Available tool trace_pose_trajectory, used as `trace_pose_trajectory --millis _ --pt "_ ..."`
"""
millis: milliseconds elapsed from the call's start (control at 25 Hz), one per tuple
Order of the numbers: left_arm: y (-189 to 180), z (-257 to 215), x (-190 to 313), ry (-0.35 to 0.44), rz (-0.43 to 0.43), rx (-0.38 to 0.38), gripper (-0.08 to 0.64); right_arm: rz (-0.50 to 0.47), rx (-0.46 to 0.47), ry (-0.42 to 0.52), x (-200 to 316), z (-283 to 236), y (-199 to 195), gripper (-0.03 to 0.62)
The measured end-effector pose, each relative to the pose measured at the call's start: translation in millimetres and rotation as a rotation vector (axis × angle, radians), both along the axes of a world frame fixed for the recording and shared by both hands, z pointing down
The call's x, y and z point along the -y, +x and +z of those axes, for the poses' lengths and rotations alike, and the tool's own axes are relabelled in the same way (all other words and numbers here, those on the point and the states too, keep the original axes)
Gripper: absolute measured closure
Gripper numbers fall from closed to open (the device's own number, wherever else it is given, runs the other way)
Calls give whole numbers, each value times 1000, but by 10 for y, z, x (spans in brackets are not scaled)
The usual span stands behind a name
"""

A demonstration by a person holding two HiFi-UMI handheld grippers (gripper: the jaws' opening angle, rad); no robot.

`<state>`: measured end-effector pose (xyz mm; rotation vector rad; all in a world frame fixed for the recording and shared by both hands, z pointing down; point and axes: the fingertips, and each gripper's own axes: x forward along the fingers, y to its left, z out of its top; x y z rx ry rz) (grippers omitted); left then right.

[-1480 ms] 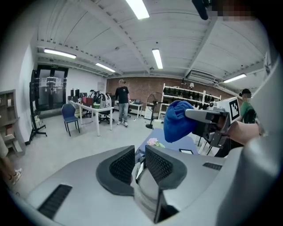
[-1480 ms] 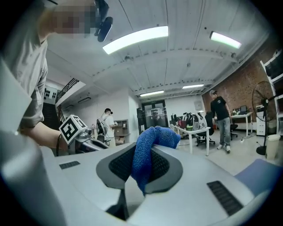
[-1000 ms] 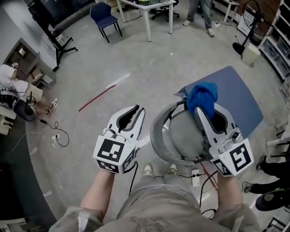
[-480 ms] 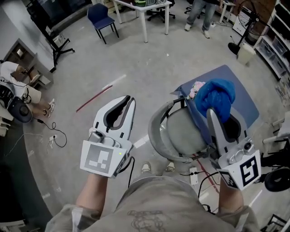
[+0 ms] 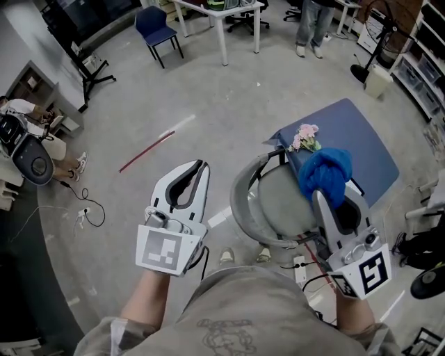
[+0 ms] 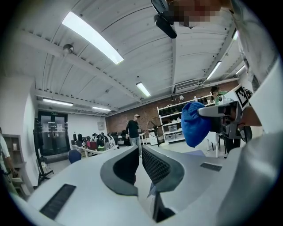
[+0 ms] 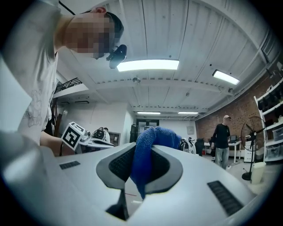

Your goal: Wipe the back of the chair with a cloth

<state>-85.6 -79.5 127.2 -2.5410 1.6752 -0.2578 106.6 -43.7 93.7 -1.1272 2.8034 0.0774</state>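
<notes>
A grey office chair stands below me in the head view, its curved backrest (image 5: pixel 241 208) arching round the seat (image 5: pixel 278 201). My right gripper (image 5: pixel 322 192) hangs over the chair's right side, shut on a bunched blue cloth (image 5: pixel 325 172). In the right gripper view the cloth (image 7: pixel 146 154) is pinched between the pads and bulges over the tips. My left gripper (image 5: pixel 199 165) is held left of the chair, apart from it. Its jaws (image 6: pixel 140 152) have just been closing and now stand together with nothing between them. The cloth (image 6: pixel 194 124) also shows in the left gripper view.
A blue board (image 5: pixel 361 142) with pink flowers (image 5: pixel 304 137) lies beyond the chair. A red stick (image 5: pixel 146 151) and cables (image 5: pixel 87 208) lie on the floor at left. A white table (image 5: pixel 222 21), a blue chair (image 5: pixel 156 24) and a standing person (image 5: pixel 309 21) are at the back.
The left jaws have closed and that gripper has shifted slightly left. The right gripper has drawn the cloth back toward me, uncovering the pink flowers on the blue board.
</notes>
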Motion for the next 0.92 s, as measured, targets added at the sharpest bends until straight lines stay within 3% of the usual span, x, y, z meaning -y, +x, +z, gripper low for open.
trace_pose_trajectory --millis 400,920 --pt "24 413 -107 -79 2 -4 523 -2 -103 -107 19 588 -73 526" --pt "-46 406 -118 -73 10 -16 523 24 -114 -91 58 593 -97 526"
